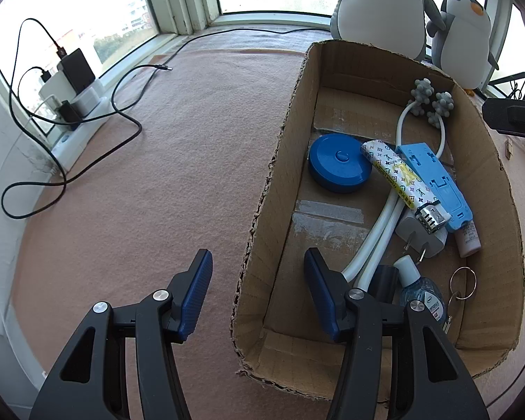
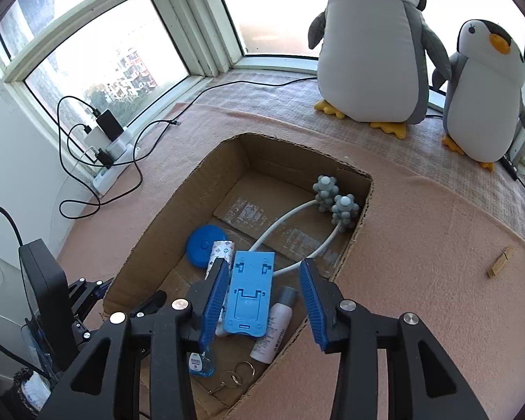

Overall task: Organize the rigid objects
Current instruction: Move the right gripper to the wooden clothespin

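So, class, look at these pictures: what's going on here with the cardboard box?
A person holds two grippers over a cardboard box of small items on a pink blanket. The right gripper hangs open above the light blue stand lying in the box, not pressing it. The left gripper is open and empty, by the box's side wall.
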Motion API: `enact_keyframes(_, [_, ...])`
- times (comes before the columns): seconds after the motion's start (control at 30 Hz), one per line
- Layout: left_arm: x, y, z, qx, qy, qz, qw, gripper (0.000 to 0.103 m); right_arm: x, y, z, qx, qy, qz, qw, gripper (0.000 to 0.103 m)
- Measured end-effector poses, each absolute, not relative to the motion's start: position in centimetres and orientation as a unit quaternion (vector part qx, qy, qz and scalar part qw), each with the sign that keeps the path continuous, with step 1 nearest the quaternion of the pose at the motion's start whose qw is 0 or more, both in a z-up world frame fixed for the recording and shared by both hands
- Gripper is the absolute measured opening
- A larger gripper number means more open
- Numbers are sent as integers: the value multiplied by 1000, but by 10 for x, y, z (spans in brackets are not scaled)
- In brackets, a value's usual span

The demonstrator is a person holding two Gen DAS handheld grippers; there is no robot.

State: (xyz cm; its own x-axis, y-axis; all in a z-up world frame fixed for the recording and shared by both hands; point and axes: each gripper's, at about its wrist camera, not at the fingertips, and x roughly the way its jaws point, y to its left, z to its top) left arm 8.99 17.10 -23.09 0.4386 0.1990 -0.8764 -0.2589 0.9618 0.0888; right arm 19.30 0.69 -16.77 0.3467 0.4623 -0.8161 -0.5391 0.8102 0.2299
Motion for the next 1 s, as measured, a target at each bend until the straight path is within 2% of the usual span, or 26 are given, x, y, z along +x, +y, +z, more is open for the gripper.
enact_keyframes(0.53, [90,171,-231,-29,512,135,848,54,249,-108,-176,37,497,134,856,39])
enact_keyframes(1.0, [90,171,-231,-29,513,135,847,54,289,-177,-195,67,525,54,847,39])
